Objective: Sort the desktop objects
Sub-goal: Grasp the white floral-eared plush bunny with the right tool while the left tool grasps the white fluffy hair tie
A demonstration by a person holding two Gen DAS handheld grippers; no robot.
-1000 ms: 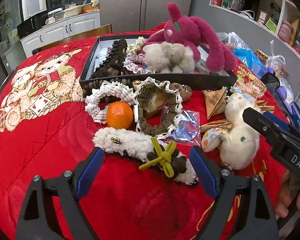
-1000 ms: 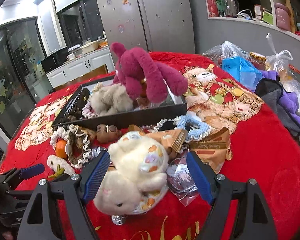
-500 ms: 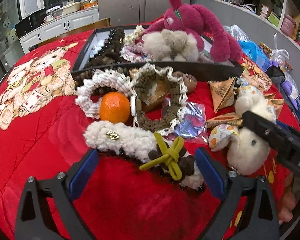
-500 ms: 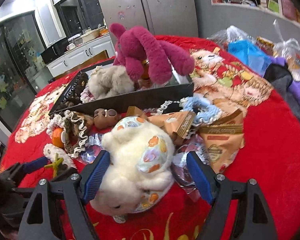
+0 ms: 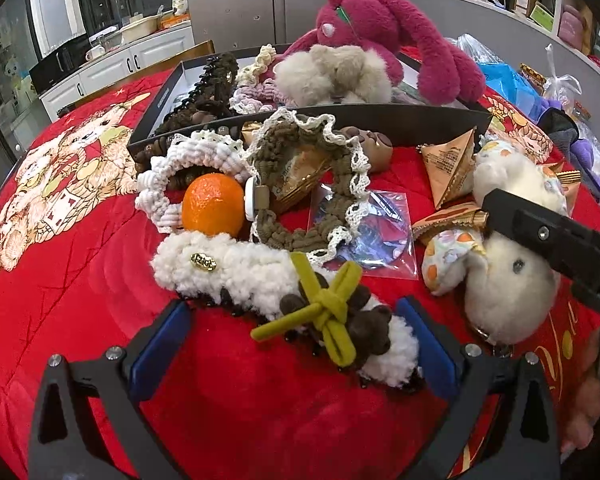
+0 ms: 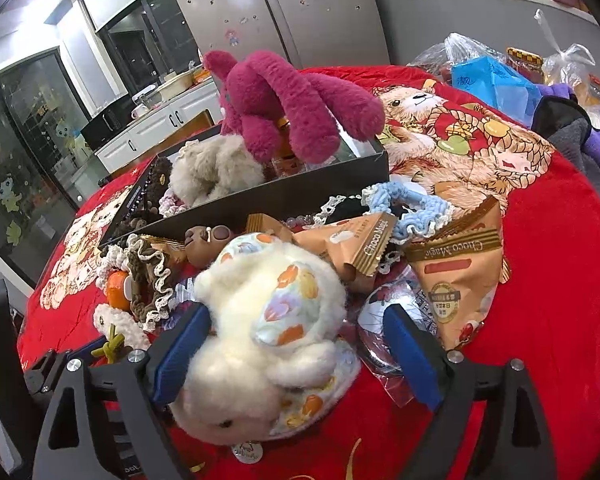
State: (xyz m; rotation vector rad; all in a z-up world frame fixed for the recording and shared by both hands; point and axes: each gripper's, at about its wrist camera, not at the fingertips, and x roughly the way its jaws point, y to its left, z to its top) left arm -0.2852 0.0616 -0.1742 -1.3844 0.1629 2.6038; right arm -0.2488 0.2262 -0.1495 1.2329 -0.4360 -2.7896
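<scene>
My left gripper is open, its blue pads on either side of a fluffy white hair clip with an olive bow lying on the red cloth. My right gripper is open around a cream plush bunny, with its pads beside the toy. The bunny also shows in the left wrist view, partly behind the right gripper's black finger. A black box behind holds a magenta plush rabbit, a beige plush and hair ties.
An orange, a white scrunchie, a brown lace scrunchie, snack packets, a blue scrunchie and a foil sachet lie before the box. Bags and cloths crowd the far right edge.
Both grippers have moved forward and lower. The hair clip now lies between the left pads, and the bunny sits deeper between the right pads. Both stay open.
</scene>
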